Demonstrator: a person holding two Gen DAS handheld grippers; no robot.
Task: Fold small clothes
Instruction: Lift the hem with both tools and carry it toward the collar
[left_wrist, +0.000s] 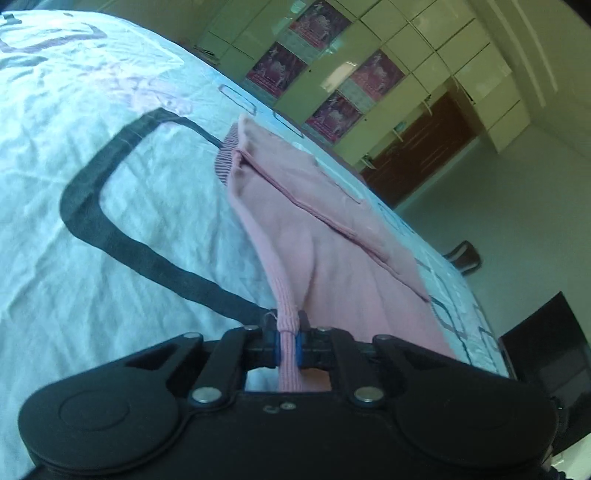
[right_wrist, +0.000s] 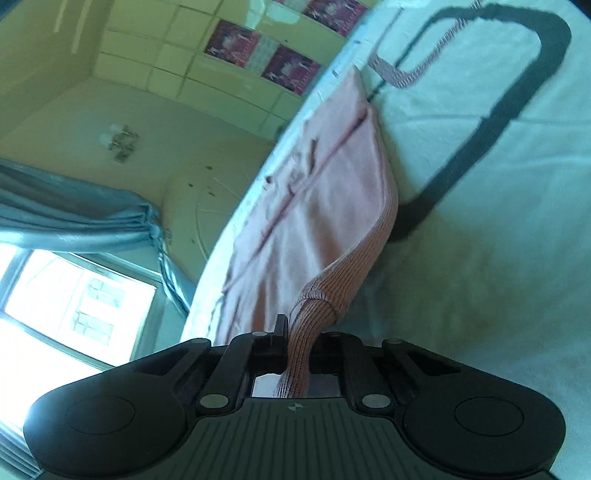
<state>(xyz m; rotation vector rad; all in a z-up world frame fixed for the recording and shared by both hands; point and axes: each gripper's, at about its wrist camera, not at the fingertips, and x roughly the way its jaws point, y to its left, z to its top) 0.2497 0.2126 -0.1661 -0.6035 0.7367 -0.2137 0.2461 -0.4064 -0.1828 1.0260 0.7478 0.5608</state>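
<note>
Left side: my left tongs (left_wrist: 287, 334) are closed on the ribbed hem of the pink garment (left_wrist: 295, 206); the bed sheet (left_wrist: 110, 206) to their left lies bare and wide open.
Right side: my right tongs (right_wrist: 297, 343) pinch the other ribbed corner; the sheet on that side is bare too.
Ahead: the garment stretches away toward the bed's far edge and blocks the straight path.
Beyond the bed: open floor, then the wall cabinets (left_wrist: 424, 55), well apart.
</note>
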